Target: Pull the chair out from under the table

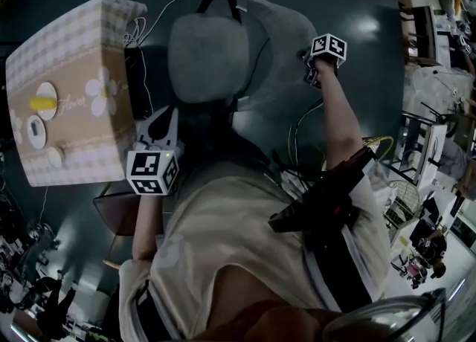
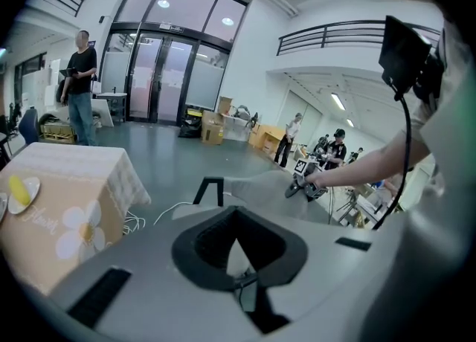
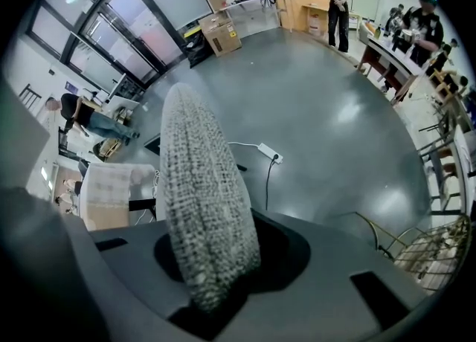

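**Desk:** Where is the chair (image 1: 208, 58)?

**Me:** On the dark floor (image 1: 342, 6). Its round grey seat is just beside the checked cloth of the table (image 1: 74, 43), and the backrest curves round the side away from the cloth. I stand over it, looking steeply down.

**Desk:** Your right gripper (image 1: 309, 59)?

**Me:** At arm's length, on the rim of the backrest (image 3: 204, 214). Its jaws pinch that rim, and coarse grey weave fills the gap between them.

**Desk:** And the left?

**Me:** My left gripper (image 1: 159, 129) sits at the near edge of the seat, close to the table's corner. A pale wedge of what looks like the chair's fabric is caught between its jaws, which press in on it.

**Desk:** Anything else in frame?

**Me:** A white plate (image 1: 46, 101) carrying something yellow lies on the cloth. A white power strip (image 3: 268, 152) lies on the floor beyond the chair.
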`<state>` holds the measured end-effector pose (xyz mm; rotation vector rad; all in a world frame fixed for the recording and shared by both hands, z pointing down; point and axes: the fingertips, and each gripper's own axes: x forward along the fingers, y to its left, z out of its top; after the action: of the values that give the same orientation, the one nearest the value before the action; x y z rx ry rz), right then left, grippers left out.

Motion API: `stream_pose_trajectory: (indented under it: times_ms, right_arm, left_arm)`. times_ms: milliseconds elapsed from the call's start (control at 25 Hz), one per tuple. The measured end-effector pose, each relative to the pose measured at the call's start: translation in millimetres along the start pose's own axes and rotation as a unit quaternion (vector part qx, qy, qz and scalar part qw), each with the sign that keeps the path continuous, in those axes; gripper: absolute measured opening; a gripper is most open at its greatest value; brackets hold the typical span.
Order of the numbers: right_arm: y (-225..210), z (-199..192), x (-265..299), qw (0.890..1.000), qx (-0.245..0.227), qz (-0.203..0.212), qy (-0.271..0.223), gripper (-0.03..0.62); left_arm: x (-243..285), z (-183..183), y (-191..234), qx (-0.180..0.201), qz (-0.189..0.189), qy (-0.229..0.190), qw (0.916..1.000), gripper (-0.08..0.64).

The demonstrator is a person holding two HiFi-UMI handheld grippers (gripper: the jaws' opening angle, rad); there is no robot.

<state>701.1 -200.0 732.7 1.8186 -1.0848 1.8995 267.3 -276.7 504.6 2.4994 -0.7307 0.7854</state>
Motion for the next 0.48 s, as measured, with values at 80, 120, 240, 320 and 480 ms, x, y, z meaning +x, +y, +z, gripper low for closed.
stream_pose_trajectory:
  times_ms: [80, 120, 240, 320, 480]
  right_arm:
    - [3, -1, -1, 1.0, -0.002, 0.001, 0.002, 0.098]
    - [5, -1, -1, 1.0, -0.004, 0.001, 0.002, 0.098]
    - [10, 0, -1, 1.0, -0.011, 0.002, 0.002, 0.098]
    - [9, 0, 0, 1.0, -0.016, 0.0, 0.001, 0.102]
    - [5, 3, -2, 0.998, -0.052, -0.02, -0.005, 0.124]
  left_arm:
    - [-7, -1, 1, 0.001, 0.003, 0.001, 1.0, 0.008]
    - [-10, -2, 2, 0.001, 0.005, 0.0, 1.0, 0.008]
    - [-17, -10, 4, 0.0, 0.011, 0.004, 0.9999, 0.008]
    - [-19, -16, 4, 0.001, 0.013, 0.008, 0.9999, 0.008]
    - [-21, -16, 0, 0.003, 0.015, 0.002, 0.9999, 0.008]
